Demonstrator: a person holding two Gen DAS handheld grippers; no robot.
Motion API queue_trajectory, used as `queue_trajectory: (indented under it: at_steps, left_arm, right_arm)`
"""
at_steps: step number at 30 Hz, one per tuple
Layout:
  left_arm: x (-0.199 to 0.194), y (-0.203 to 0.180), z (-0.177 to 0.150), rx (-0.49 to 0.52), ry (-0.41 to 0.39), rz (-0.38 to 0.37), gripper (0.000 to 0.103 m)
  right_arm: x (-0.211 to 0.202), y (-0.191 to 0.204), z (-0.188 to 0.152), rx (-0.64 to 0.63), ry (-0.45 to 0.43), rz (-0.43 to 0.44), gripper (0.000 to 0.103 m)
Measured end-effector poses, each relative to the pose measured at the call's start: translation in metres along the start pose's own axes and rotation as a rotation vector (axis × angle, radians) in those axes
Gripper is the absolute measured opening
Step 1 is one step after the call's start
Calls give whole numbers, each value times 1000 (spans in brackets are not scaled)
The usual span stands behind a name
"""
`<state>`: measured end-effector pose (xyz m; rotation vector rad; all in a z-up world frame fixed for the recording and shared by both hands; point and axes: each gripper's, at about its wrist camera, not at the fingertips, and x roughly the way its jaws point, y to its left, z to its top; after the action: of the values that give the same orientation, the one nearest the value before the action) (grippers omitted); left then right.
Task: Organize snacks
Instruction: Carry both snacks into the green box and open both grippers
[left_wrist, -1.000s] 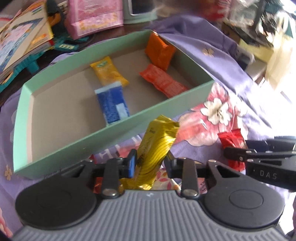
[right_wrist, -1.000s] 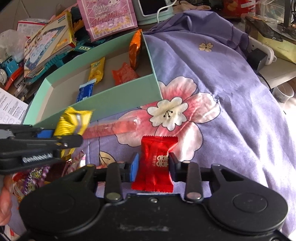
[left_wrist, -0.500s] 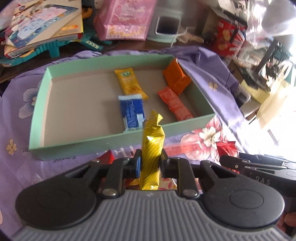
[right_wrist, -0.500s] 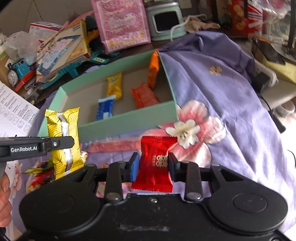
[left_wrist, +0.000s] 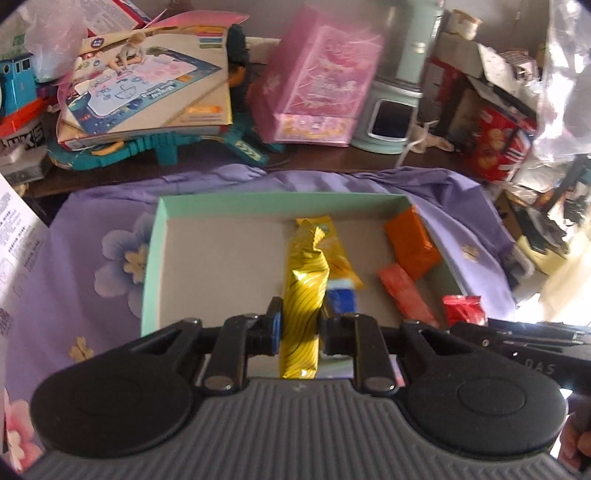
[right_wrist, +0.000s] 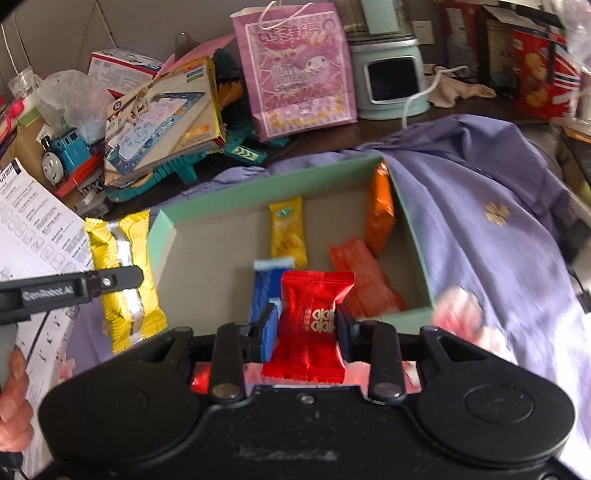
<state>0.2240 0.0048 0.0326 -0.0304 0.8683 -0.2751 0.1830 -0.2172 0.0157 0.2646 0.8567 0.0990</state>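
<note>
— Both tilting down over the green box (right_wrist: 413, 236): left gripper (left_wrist: 300, 325) is pinching the yellow packet (left_wrist: 303, 295).
— Right gripper (right_wrist: 306, 325) is clamping the red candy (right_wrist: 314, 317); the arm is reading "GenRobot.AI".

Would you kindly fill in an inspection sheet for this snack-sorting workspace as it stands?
Surface: purple floral cloth.
Job's things: green box holding yellow, blue and two orange packets.
Clutter: toy train, game box, pink gift bag.
Grippers: left gripper shut on gold striped packet; right gripper shut on red packet.
Cables: white cord by mint appliance.
Surroundings: crowded shelf.
</note>
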Motion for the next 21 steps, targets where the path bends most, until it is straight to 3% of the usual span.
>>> queue_trajectory:
  at_steps: [7,13,15,16,18,20,21]
  left_arm:
    - [53,4,13,16,77,53,19]
    - [81,4,8,39,120,68,20]
    - [86,5,7,39,132,70,24]
    - [88,6,7,36,139,72,29]
    - [88,7,6,32,135,87,78]
    - [82,6,5,40,99,114,98]
    - [79,6,4,43,90,120,101]
  right_arm:
    - [51,9,26,-5,45,3,32]
    - [77,9,29,6,83,0,33]
    - [81,10,30,9,91,-1,38]
    - [79,9,29,11,92,3,43]
    - [76,11,29,10,75,0,78]
    - [69,11,28,4,46,-10,92]
    - [66,12,28,1,38,-12,93]
